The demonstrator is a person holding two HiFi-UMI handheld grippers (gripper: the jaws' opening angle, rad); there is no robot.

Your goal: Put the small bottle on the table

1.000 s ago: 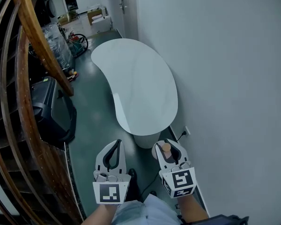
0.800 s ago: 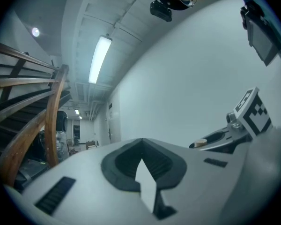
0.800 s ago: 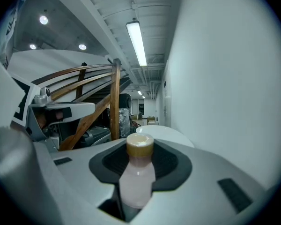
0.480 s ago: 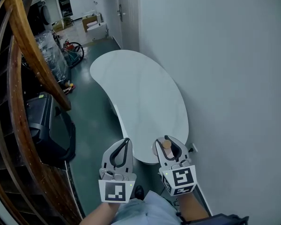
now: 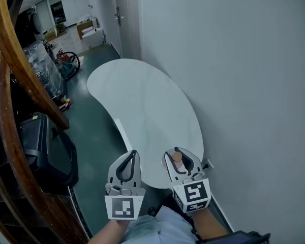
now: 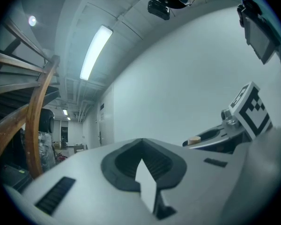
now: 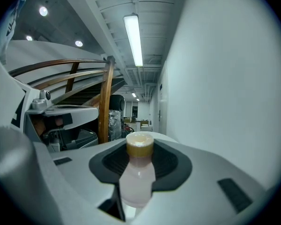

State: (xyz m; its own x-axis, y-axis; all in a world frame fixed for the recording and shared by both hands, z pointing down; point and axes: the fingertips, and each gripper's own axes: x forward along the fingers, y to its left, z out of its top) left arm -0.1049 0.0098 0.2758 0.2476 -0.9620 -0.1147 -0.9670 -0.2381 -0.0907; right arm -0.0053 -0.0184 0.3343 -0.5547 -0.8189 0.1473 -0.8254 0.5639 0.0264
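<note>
A small pale pink bottle (image 7: 137, 177) with a tan cap (image 5: 177, 157) stands upright between the jaws of my right gripper (image 5: 179, 159), which is shut on it. In the head view that gripper hovers over the near end of the white kidney-shaped table (image 5: 142, 111). My left gripper (image 5: 127, 165) is held level beside it, to its left, by the table's near edge. Its jaws meet at the tips with nothing between them (image 6: 143, 161). The right gripper and the bottle's cap (image 6: 194, 139) also show at the right of the left gripper view.
A white wall (image 5: 234, 85) runs along the table's right side. A wooden stair railing (image 5: 20, 75) curves down the left, with a black case (image 5: 40, 146) beneath it. The green floor (image 5: 96, 131) lies between. Boxes and wrapped goods (image 5: 40, 70) stand farther back.
The view has moved forward, so both grippers now hang over the table's near end instead of over the floor. The bottle stays held in the right gripper.
</note>
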